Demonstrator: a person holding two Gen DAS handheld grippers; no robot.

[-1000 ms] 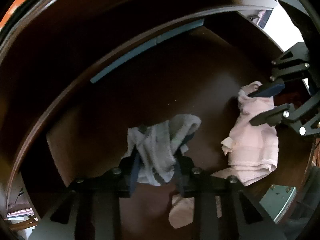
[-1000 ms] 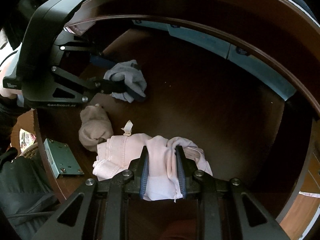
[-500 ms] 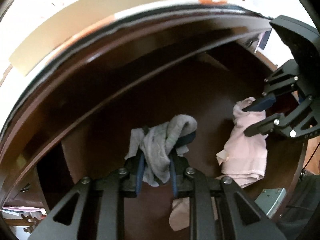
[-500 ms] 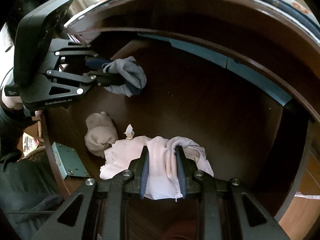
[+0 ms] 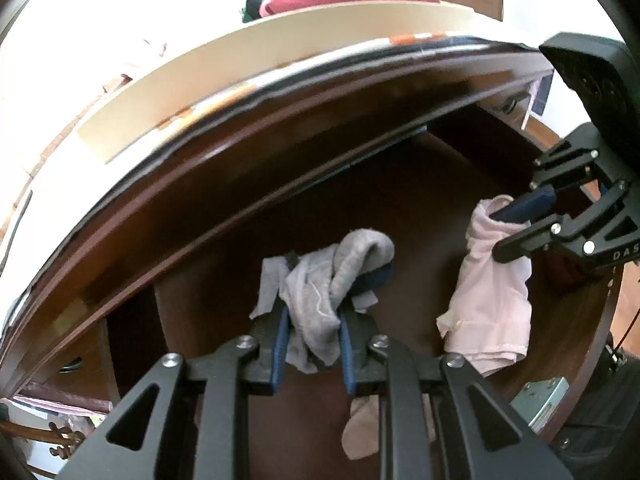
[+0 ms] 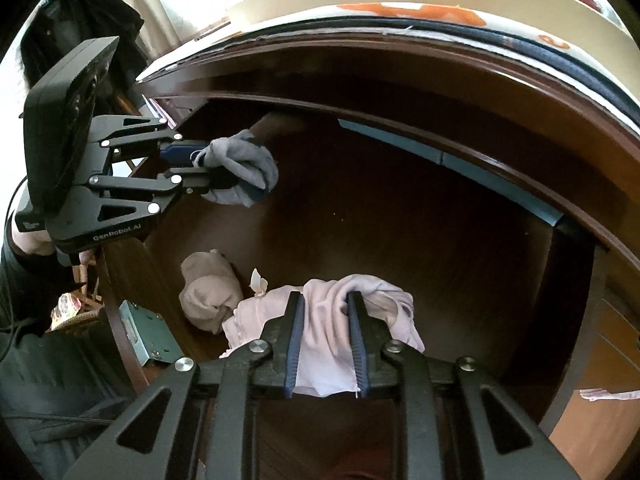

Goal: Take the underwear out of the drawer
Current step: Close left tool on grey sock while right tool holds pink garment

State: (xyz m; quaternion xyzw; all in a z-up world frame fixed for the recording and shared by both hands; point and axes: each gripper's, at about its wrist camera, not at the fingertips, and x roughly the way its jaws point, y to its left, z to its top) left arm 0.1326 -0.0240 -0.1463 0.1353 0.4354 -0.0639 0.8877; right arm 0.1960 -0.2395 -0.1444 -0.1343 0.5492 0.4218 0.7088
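Two garments hang above the drawer [image 6: 400, 216] floor: grey underwear [image 5: 320, 292] clamped in the left gripper [image 5: 312, 344], pink underwear [image 6: 332, 344] in the right gripper [image 6: 326, 344], folds hiding their shapes; both grippers angled down.

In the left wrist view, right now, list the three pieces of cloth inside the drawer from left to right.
grey underwear in the left gripper → beige bundle on the drawer floor → pink underwear in the right gripper.

"GenRobot.AI" stands on the left tongs [image 6: 200, 170]; "DAS" shows on the right tongs [image 5: 520, 224].
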